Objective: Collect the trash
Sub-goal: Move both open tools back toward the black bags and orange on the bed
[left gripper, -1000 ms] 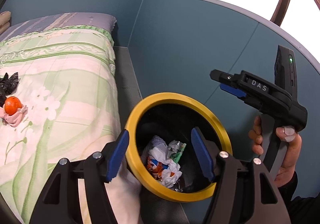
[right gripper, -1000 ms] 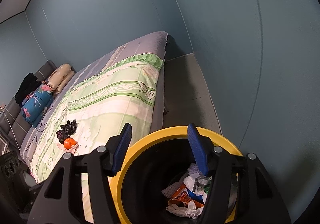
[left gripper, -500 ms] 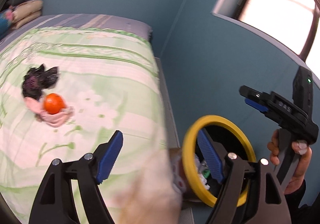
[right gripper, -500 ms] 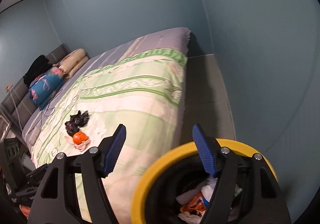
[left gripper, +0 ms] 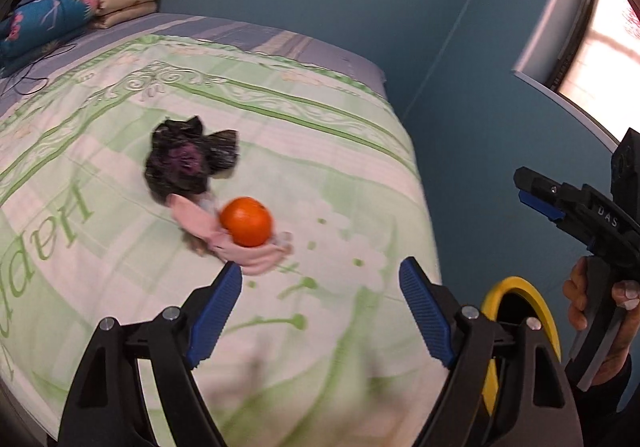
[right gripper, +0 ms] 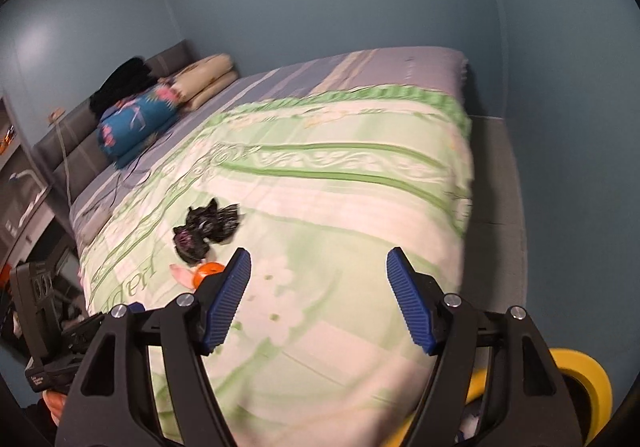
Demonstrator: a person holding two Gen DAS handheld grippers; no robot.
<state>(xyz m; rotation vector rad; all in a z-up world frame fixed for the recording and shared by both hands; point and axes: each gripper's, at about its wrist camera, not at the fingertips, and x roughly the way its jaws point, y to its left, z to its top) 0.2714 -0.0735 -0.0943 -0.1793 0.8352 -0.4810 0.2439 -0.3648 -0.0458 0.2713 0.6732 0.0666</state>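
Left wrist view, read left to right. At far left, folded pillows [left gripper: 120,3] at the head of the bed [left gripper: 100,279]. Mid-bed, the remaining litter: a crumpled black wrapper [left gripper: 192,163], then, touching its lower edge, a pink scrap [left gripper: 244,253] with an orange [left gripper: 246,221] resting on it. Arranged as one cluster running diagonally from upper left to lower right, with the pink scrap's long axis along that same line. Just below and right of the orange, the left tool [left gripper: 320,275], jaws opening, nothing between them, angled down at the bedcover; the left fingertip close beside the tip of the pink scrap, apparently not touching it. Further right, beside the bed on the floor, the yellow-rimmed bin [left gripper: 546,317], partly hidden behind the tool's right finger. At far right, a hand [left gripper: 600,311] carrying the other tool side-on. Right wrist view: the same cluster ahead and left of the right tool [right gripper: 318,263], partly hidden behind its left finger; jaws apart and empty. Judged nearer: the left tool, with the litter slightly left of its centre line. Likely needed: a short reach forward and leftward, jaws set across the diagonal, not along it.
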